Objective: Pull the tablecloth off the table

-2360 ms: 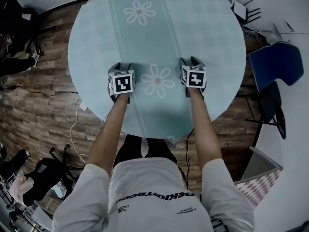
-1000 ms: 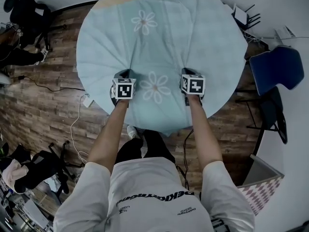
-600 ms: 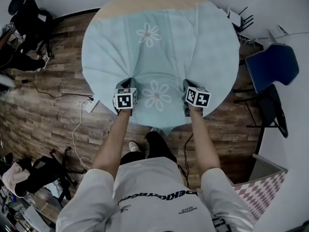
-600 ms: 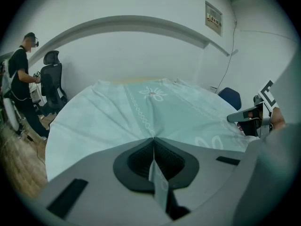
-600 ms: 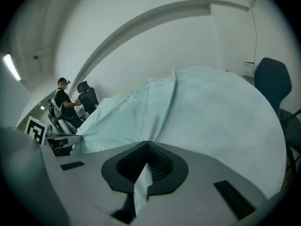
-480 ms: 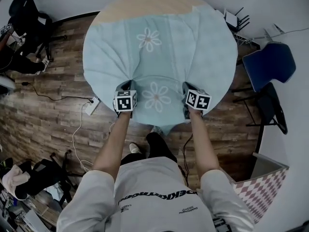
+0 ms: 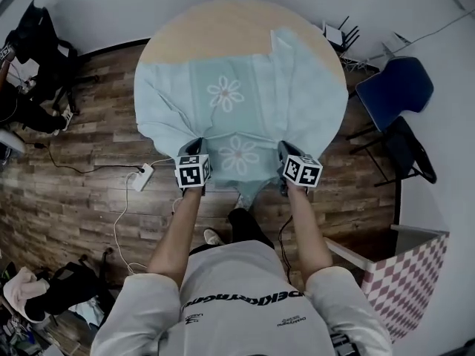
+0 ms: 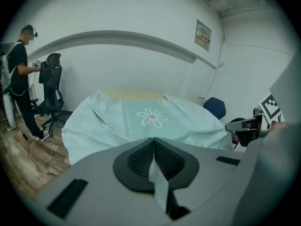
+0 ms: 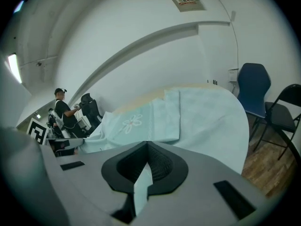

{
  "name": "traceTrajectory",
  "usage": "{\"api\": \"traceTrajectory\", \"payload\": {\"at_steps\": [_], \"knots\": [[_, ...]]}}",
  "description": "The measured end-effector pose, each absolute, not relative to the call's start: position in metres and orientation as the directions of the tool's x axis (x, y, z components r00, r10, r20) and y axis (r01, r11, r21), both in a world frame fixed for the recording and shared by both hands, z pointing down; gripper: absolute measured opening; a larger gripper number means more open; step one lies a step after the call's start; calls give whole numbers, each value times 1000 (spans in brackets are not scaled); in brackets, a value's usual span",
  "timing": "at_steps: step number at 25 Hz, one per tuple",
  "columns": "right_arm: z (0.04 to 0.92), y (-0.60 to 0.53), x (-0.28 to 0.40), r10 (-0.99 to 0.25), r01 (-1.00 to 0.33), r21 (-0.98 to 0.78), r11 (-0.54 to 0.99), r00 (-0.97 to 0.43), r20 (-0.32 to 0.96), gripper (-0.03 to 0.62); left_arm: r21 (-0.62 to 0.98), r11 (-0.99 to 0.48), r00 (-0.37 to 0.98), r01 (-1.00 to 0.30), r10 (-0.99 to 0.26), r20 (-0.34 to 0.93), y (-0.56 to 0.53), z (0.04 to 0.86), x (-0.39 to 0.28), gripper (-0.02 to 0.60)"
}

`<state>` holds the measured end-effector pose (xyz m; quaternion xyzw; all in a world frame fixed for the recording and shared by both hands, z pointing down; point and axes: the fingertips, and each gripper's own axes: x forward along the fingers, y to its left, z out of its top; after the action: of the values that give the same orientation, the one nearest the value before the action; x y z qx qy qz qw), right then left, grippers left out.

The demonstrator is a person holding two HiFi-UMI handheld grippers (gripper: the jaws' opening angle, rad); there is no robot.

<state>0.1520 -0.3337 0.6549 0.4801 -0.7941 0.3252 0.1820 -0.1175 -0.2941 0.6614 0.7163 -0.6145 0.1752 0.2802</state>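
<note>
Presently we find the left gripper [image 8: 153, 147] and the right gripper [image 9: 146, 149] each clamped on the near hem of the tablecloth [image 7: 237, 99], which lies rumpled across the table [image 7: 223, 30], whose far edge shows uncovered.

A pale teal tablecloth [image 7: 245, 102] with white daisy motifs is draped, rumpled, over a round wooden table [image 7: 223, 28]. The far part of the tabletop is left bare, and one far corner of the cloth is folded back. Its near edge is pinched in the closed jaws of the left gripper [image 8: 153, 149] and the right gripper [image 9: 146, 157].
</note>
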Motion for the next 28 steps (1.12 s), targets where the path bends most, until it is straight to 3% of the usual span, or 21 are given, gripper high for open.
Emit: {"api": "traceTrajectory", "payload": {"at_steps": [16,28], "knots": [[587,-203,133,-752,-878,-374,298,-457,475,35,155,-185,238,-970,-836,495,-187,595,-137,15],[542,-123,129,-803,-883,-330,333,-449,392,35,141,-248,285,-958,-858,427,-114,559,-116,15]]}}
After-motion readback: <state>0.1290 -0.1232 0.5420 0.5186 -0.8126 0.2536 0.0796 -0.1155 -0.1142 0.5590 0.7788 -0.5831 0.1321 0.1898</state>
